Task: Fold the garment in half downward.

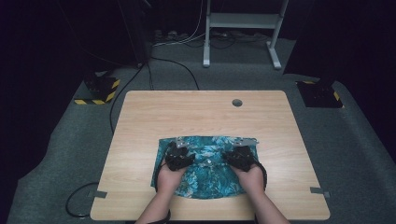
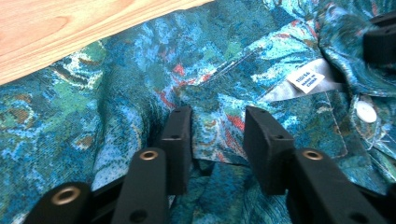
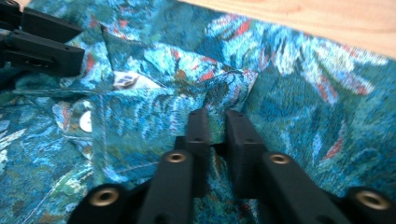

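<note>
A teal floral shirt (image 1: 205, 170) lies spread on the wooden table (image 1: 187, 112), collar end away from me. My left gripper (image 1: 179, 148) rests on its left collar area. In the left gripper view the jaws (image 2: 217, 133) stand apart with a ridge of cloth (image 2: 215, 126) between them, and the pads do not clearly press on it. My right gripper (image 1: 243, 149) sits on the right collar area. Its jaws (image 3: 218, 128) are nearly together, pinching a thin fold of shirt fabric (image 3: 224, 88). A white neck label (image 2: 306, 79) and a white button (image 2: 365, 112) lie between the two grippers.
Bare wood surrounds the shirt, with a round cable hole (image 1: 237, 102) near the far edge. Tape strips (image 1: 320, 191) mark the near corners. Beyond the table, on grey carpet, stand a metal frame (image 1: 243, 21), cables and a hazard-striped base (image 1: 98, 91).
</note>
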Action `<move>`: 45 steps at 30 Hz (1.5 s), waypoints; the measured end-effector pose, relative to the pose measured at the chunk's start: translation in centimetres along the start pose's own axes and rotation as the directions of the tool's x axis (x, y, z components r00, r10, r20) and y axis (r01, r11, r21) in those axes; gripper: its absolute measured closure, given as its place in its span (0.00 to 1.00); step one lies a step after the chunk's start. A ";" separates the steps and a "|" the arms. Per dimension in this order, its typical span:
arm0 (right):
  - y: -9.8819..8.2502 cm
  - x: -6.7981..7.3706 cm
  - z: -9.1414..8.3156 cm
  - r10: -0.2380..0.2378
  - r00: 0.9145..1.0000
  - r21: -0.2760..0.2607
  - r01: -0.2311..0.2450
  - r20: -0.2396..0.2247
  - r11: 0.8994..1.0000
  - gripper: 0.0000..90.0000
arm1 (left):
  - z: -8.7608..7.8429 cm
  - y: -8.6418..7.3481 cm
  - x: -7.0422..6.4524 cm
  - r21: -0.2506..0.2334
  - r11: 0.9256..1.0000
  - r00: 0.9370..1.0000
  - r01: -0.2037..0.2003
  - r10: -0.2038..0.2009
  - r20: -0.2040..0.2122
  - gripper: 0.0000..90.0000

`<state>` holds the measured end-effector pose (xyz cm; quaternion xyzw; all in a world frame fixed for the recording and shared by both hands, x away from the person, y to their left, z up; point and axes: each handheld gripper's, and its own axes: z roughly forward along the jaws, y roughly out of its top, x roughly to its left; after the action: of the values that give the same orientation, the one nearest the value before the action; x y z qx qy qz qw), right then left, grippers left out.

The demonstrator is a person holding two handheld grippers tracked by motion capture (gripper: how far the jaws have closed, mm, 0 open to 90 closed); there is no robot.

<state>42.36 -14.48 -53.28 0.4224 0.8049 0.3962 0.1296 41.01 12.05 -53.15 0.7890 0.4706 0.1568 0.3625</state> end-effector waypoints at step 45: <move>-5.0 3.8 -6.0 -0.091 0.995 -0.074 0.088 -0.041 0.993 0.89 | -6.3 -5.0 -3.2 -0.114 0.993 0.997 0.040 -0.033 0.067 0.89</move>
<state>33.89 -16.38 -52.63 0.3721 0.8108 0.4280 0.1446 32.57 13.49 -52.09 0.7628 0.4630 0.1511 0.4254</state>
